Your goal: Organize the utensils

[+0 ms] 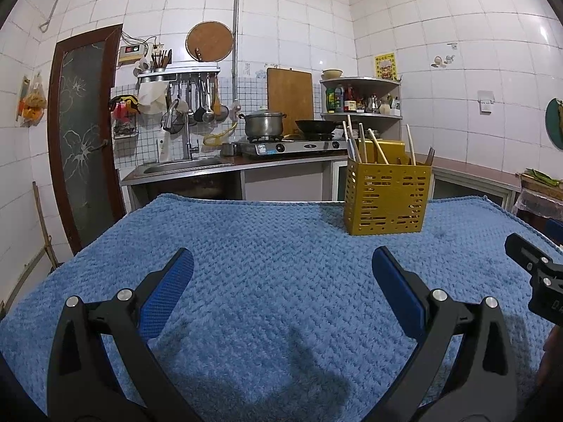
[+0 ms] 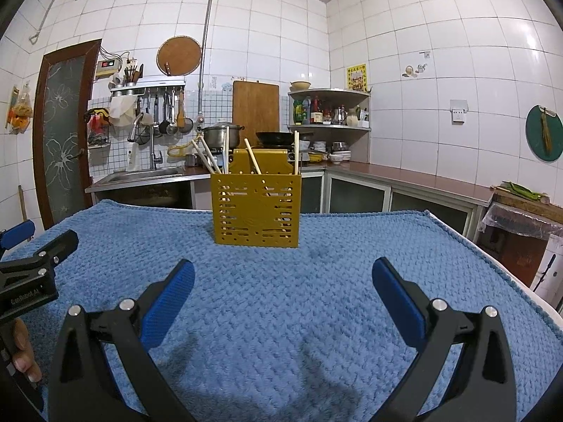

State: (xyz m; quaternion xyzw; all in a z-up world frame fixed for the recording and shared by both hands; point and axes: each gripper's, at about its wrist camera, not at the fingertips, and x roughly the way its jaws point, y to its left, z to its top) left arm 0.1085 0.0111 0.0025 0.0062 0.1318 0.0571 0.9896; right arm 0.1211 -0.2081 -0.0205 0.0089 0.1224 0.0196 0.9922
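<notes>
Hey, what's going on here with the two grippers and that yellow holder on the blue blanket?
A person holds a gripper in each hand over a table covered with a blue blanket. Both the left gripper and the right gripper are open and hold nothing. Ahead stands a yellow perforated utensil holder, upright on the blanket, with chopsticks sticking out of its top. No loose utensils show on the blanket, so the sorting looks finished or paused.

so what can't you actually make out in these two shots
- Lower ends of the chopsticks: both views, hidden inside the yellow holder.
- Dark utensil: left wrist view, too small to identify.
- Right claw: left wrist view, cut off by the edge.
</notes>
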